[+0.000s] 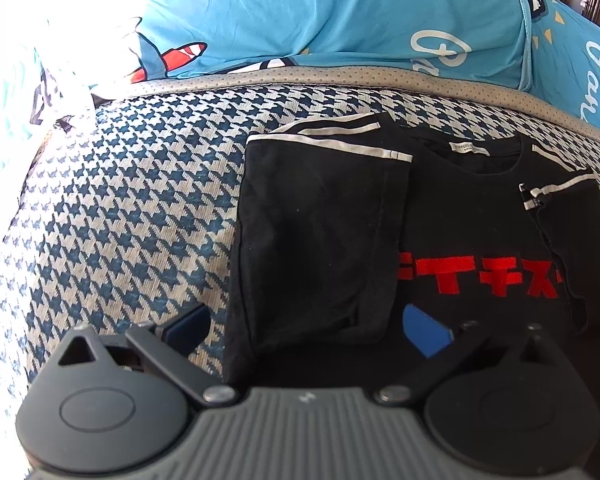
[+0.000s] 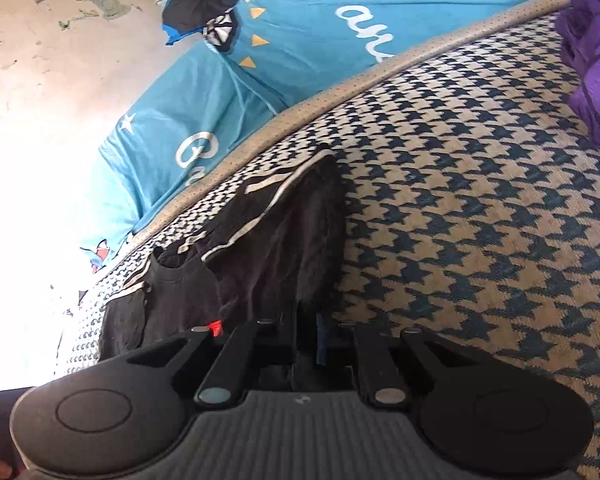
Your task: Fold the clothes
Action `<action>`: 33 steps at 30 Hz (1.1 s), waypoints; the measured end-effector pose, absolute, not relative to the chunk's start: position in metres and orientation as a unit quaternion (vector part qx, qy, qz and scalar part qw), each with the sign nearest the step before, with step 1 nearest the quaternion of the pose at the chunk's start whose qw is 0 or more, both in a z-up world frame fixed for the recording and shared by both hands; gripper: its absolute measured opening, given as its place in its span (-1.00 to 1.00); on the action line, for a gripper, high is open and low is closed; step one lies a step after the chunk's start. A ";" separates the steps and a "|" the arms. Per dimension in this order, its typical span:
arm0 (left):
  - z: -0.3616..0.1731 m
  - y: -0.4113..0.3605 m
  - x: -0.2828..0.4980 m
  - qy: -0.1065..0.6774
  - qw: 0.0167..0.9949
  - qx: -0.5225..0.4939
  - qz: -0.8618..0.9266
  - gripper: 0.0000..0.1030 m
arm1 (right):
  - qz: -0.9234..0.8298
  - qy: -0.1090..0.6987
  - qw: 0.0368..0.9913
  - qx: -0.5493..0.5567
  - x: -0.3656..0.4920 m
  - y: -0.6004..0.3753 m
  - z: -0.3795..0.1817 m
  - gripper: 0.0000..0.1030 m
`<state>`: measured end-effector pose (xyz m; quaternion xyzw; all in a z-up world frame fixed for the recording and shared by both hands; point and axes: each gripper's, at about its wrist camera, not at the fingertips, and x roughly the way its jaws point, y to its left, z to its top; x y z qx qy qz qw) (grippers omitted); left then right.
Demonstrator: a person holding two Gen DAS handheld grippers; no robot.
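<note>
Black shirt (image 1: 460, 216) flat on our houndstooth bed cover (image 1: 132, 200), collar pointing away, long axis running from us. Left gripper (image 1: 306, 324) wide, empty; right gripper (image 2: 306, 332) pinching shirt's edge.

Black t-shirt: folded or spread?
Partly folded: the black t-shirt has its left side flapped over the front, red print half covered; bottom not folded.

Black shirt (image 1: 460, 216), navy houndstooth cover (image 1: 140, 184)

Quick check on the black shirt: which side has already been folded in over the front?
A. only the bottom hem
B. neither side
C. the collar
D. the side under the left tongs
D: the black shirt has its striped-sleeve panel lying folded over the red lettering, by the open left tongs.
</note>
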<state>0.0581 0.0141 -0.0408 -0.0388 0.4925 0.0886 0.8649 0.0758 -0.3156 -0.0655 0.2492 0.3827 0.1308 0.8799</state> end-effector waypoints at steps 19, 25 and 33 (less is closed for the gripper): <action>-0.049 0.023 0.060 0.506 0.857 -0.036 0.094 1.00 | 0.109 0.378 0.884 0.254 0.080 -0.309 -0.074 -0.79; -0.047 0.029 0.057 0.506 0.856 -0.052 0.092 1.00 | 0.111 0.356 0.901 0.220 0.076 -0.291 -0.060 -0.83; -0.035 0.039 0.052 0.485 0.867 -0.079 0.088 1.00 | 0.120 0.325 0.919 0.187 0.070 -0.263 -0.038 -0.84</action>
